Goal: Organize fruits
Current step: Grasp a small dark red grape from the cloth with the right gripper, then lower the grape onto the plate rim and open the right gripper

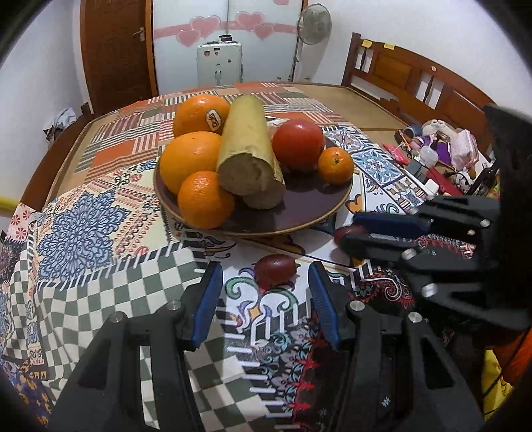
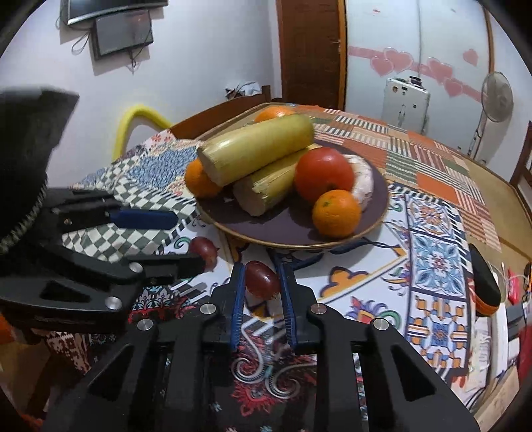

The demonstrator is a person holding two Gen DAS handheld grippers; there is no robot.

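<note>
A dark plate [image 1: 299,206] holds several oranges [image 1: 206,202], a red tomato [image 1: 298,145] and two cut sugarcane pieces [image 1: 247,146]; the plate also shows in the right wrist view [image 2: 282,229]. Two small dark red fruits lie on the patterned cloth in front of the plate. My left gripper [image 1: 266,282] is open, with one red fruit [image 1: 275,270] between its fingertips. My right gripper [image 2: 262,277] has its fingers close on either side of the other red fruit [image 2: 262,279], which still rests on the cloth. That fruit also shows in the left wrist view [image 1: 349,232].
The table carries a patchwork cloth [image 1: 99,212]. Clutter of small items [image 1: 442,156] sits at the table's right side. A black and orange object [image 2: 485,285] lies at the right. Wooden chairs [image 1: 415,76], a fan [image 1: 314,25] and a door [image 1: 116,50] stand behind.
</note>
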